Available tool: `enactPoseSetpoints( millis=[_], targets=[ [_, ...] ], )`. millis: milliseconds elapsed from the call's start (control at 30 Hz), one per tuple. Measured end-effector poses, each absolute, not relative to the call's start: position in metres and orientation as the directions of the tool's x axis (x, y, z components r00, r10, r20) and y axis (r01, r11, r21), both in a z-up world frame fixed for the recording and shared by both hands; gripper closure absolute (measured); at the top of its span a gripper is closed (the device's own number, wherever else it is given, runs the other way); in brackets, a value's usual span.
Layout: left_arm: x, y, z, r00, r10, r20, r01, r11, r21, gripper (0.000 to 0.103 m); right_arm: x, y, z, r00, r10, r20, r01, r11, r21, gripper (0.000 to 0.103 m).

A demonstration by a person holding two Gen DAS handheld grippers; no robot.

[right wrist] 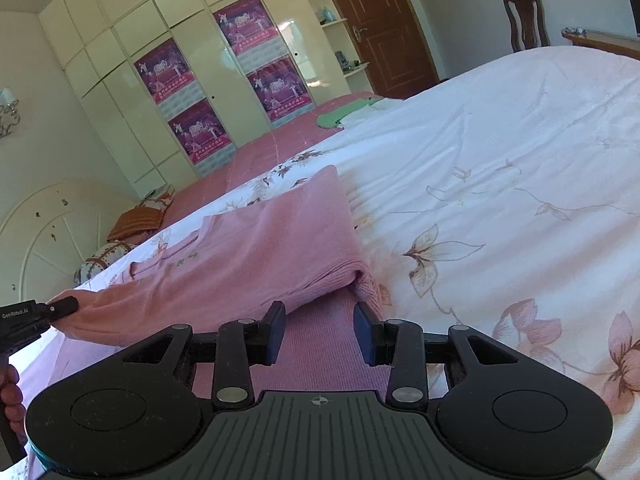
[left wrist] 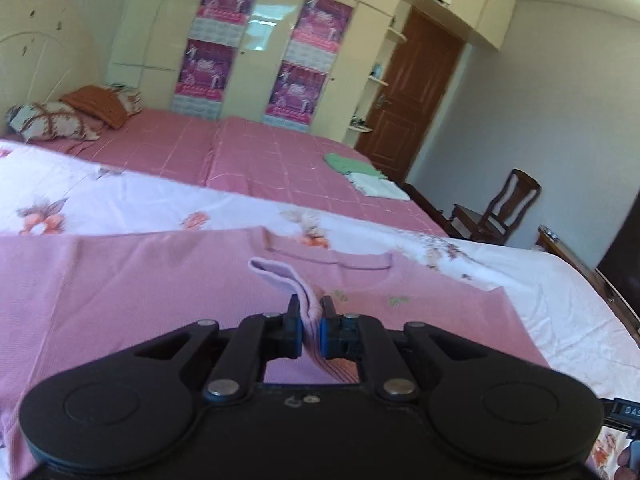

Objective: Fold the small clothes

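A pink knit sweater [left wrist: 160,280] lies on the white floral quilt [left wrist: 100,196], neckline away from me. My left gripper [left wrist: 310,308] is shut on a pale pink fold of the sweater's edge, lifted above the body. In the right wrist view the sweater [right wrist: 256,256] has one side folded over, and the left gripper [right wrist: 60,306] pinches its far edge at the left. My right gripper [right wrist: 320,320] is open and empty, just above the sweater's lower hem next to a ribbed cuff [right wrist: 368,288].
A pink checked bedsheet [left wrist: 248,160] lies beyond the quilt, with folded green and white clothes [left wrist: 360,174] on it and pillows [left wrist: 72,116] by the headboard. Cream wardrobes [left wrist: 256,40], a brown door [left wrist: 412,92] and a wooden chair [left wrist: 500,208] stand behind.
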State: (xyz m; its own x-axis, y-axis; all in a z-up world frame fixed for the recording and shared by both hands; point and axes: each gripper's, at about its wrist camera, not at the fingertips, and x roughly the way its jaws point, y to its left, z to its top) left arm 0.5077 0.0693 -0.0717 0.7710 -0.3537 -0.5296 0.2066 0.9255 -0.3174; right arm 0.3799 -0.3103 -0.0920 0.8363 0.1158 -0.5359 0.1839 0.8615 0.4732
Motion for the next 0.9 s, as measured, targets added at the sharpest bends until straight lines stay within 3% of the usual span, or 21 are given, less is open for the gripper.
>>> enactPoseSetpoints(
  millis=[200,267,333,400,500,567,600,733,800,867,900],
  targets=[
    [0.517,0.079,-0.097,0.726,-0.340,-0.598,0.161,0.929,-0.333,0.094,0.385,-0.312,-0.095,0.833,0.159,-0.531,0.163,0.846,0.509,0.065],
    [0.516,0.079,-0.102,0.725,-0.336,-0.602,0.154,0.930,-0.333,0.081,0.388,-0.315,-0.096,0.832,0.177,-0.527,0.161,0.831,0.533,0.065],
    [0.516,0.082,-0.105,0.723,-0.324,-0.610,0.133,0.932,-0.338,0.053,0.392,-0.321,-0.098,0.824,0.203,-0.529,0.168,0.805,0.569,0.065],
    [0.519,0.085,-0.109,0.727,-0.314,-0.610,0.114,0.932,-0.344,0.049,0.398,-0.328,-0.101,0.814,0.218,-0.538,0.195,0.770,0.607,0.066],
    [0.529,0.090,-0.115,0.716,-0.315,-0.623,0.083,0.924,-0.372,0.060,0.405,-0.340,-0.104,0.815,0.237,-0.528,0.232,0.702,0.674,0.066],
    [0.535,0.090,-0.119,0.700,-0.338,-0.629,0.096,0.918,-0.386,0.095,0.407,-0.345,-0.106,0.816,0.239,-0.526,0.248,0.677,0.693,0.066],
    [0.538,0.089,-0.118,0.693,-0.357,-0.626,0.102,0.908,-0.405,0.098,0.407,-0.345,-0.105,0.820,0.221,-0.528,0.249,0.692,0.677,0.097],
    [0.535,0.070,-0.112,0.706,-0.319,-0.633,0.160,0.942,-0.296,0.098,0.397,-0.363,-0.103,0.835,0.161,-0.527,0.296,0.675,0.676,0.100],
    [0.532,0.073,-0.114,0.709,-0.320,-0.629,0.155,0.940,-0.304,0.096,0.398,-0.364,-0.104,0.798,0.209,-0.565,0.283,0.697,0.658,0.100],
    [0.526,0.080,-0.112,0.732,-0.297,-0.614,0.134,0.945,-0.297,0.081,0.392,-0.364,-0.094,0.791,0.230,-0.567,0.245,0.730,0.638,0.100],
    [0.525,0.084,-0.111,0.740,-0.292,-0.606,0.125,0.945,-0.303,0.067,0.384,-0.364,-0.085,0.803,0.214,-0.556,0.224,0.757,0.614,0.100]
  ],
)
